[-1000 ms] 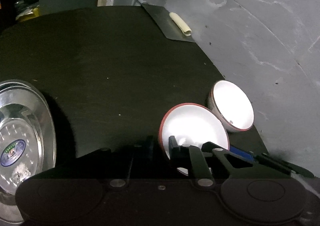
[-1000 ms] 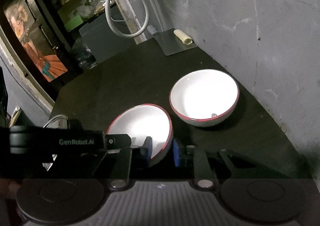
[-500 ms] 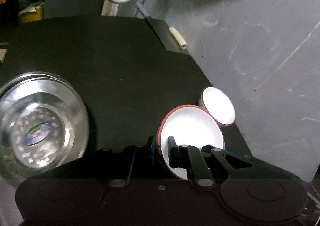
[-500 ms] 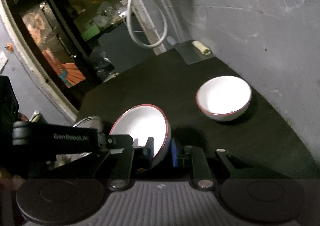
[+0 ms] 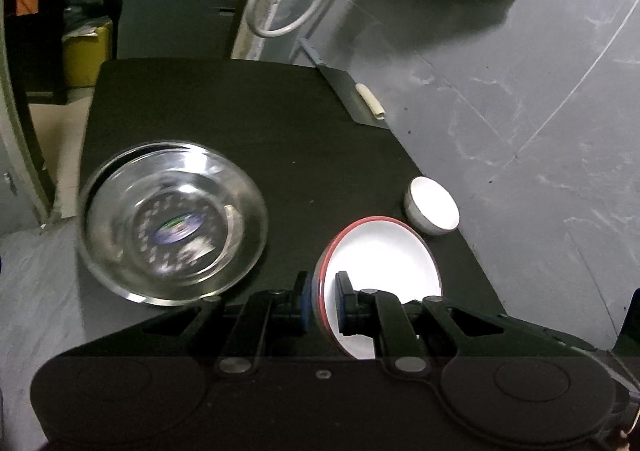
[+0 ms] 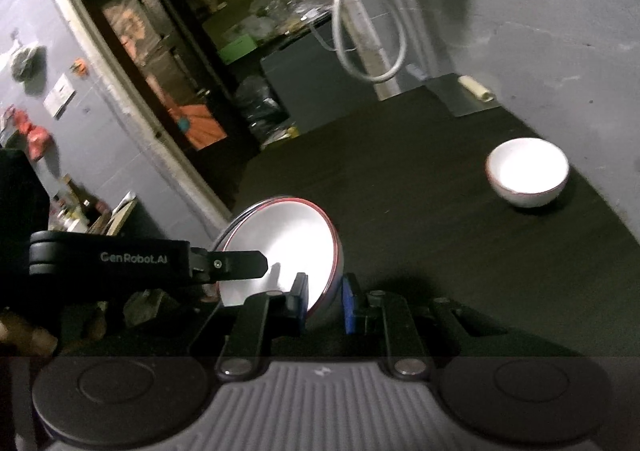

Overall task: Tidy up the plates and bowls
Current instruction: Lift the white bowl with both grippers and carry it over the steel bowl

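Observation:
A white red-rimmed bowl [image 5: 384,263] [image 6: 280,247] hangs tilted above the black table [image 5: 240,111]. My left gripper [image 5: 323,287] is shut on its left rim, one pad inside and one outside. My right gripper [image 6: 325,291] is shut on the near right wall of the same bowl. In the right wrist view the left gripper's finger [image 6: 240,264] reaches in from the left. A second white bowl [image 5: 434,207] [image 6: 528,175] stands upright on the table by the grey wall. A steel bowl [image 5: 172,223] sits at the table's left; its rim [image 6: 240,217] peeks out behind the held bowl.
A flat metal blade [image 5: 352,95] with a pale roll [image 5: 372,101] on it lies at the table's far right corner. A white hose loop [image 5: 280,11] hangs behind. The grey wall [image 5: 520,131] runs along the right edge. The table's left edge drops to the floor [image 5: 32,271].
Both grippers have risen and drawn back with the red-rimmed bowl. The second white bowl now looks smaller and farther away, and the steel bowl has come fully into the left wrist view.

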`<move>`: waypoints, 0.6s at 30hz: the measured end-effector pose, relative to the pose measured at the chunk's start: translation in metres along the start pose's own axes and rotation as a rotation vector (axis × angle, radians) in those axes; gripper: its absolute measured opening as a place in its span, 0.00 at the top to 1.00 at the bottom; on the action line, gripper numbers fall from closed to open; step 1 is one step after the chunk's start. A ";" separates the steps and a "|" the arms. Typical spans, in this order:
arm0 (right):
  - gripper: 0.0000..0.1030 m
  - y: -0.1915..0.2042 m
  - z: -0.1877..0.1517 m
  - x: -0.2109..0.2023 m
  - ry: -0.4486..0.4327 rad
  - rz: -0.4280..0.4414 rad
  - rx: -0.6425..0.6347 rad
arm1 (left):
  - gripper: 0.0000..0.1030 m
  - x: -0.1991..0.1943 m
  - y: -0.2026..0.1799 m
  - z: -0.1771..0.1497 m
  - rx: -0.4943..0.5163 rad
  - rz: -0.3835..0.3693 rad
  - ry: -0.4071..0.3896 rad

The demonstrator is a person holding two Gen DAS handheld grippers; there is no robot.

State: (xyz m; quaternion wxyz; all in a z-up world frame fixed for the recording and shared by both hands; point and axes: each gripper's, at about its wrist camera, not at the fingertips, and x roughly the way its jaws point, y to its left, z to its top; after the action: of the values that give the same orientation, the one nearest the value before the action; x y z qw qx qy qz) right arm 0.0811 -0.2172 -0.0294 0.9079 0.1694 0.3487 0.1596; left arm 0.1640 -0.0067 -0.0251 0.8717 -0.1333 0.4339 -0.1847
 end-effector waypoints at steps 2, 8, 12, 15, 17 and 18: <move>0.81 0.009 -0.005 -0.001 0.021 0.014 -0.017 | 0.87 -0.009 0.007 -0.007 -0.013 0.003 0.001; 0.81 0.034 -0.019 -0.003 0.091 0.052 -0.073 | 0.87 -0.026 0.026 -0.026 -0.037 0.016 0.024; 0.81 0.044 -0.025 -0.005 0.125 0.073 -0.102 | 0.87 -0.034 0.035 -0.039 -0.053 0.023 0.044; 0.81 0.049 -0.030 -0.006 0.153 0.084 -0.119 | 0.87 -0.038 0.040 -0.048 -0.068 0.029 0.059; 0.81 0.051 -0.033 -0.005 0.171 0.089 -0.128 | 0.87 -0.041 0.042 -0.054 -0.075 0.032 0.067; 0.81 0.051 -0.035 -0.005 0.181 0.092 -0.132 | 0.87 -0.042 0.042 -0.056 -0.077 0.034 0.071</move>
State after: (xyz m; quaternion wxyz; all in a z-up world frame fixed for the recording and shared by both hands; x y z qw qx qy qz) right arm 0.0443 -0.1667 -0.0292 0.8737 0.1098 0.4096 0.2382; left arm 0.1048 0.0454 -0.0452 0.8530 -0.1529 0.4734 -0.1578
